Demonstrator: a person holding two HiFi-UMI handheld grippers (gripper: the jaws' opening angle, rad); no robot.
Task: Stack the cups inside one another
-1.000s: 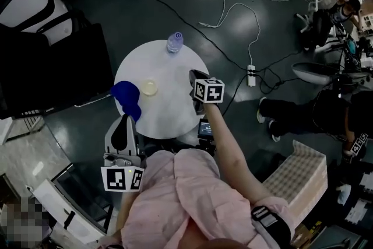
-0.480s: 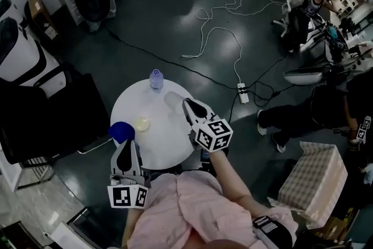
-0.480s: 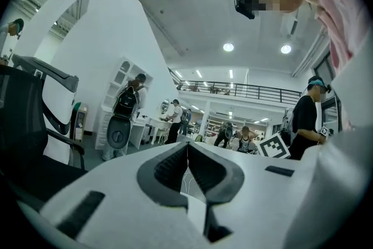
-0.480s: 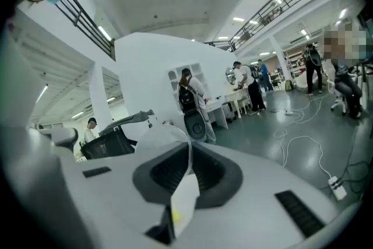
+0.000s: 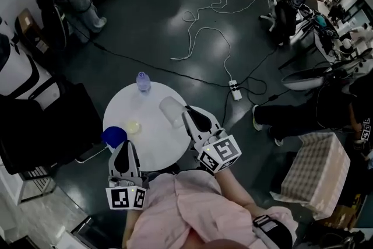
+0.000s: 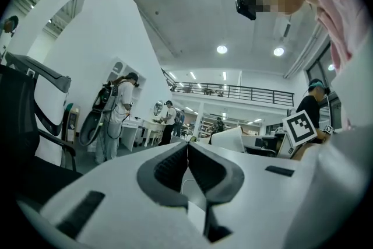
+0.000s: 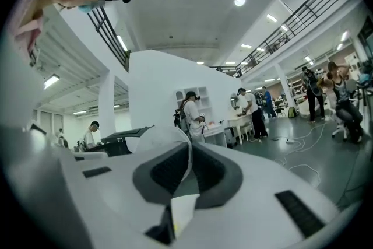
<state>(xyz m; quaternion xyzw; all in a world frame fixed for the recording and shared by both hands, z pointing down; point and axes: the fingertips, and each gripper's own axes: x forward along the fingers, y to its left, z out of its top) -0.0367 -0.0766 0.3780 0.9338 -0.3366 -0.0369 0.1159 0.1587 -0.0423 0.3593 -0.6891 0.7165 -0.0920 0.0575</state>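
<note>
Right tool (image 5: 190, 117) clamps a clear cup (image 5: 172, 111) by its wall above the desk (image 5: 152, 150), apparently for nesting; left tool (image 5: 124, 149), jaws together and empty, hovers at the desk's edge.

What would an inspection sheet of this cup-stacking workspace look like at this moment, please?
Surface: round white table on a dark floor.
Job's things: white cup over the table; blue cup at the table's left edge; small pale cup on the table.
Clutter: bottle at the far edge.
Grippers: left gripper shut, nothing between its jaws; right gripper shut on the white cup's wall.
Cables: white cable and power strip on the floor.
Surroundings: black chair at left; people at desks beyond.
</note>
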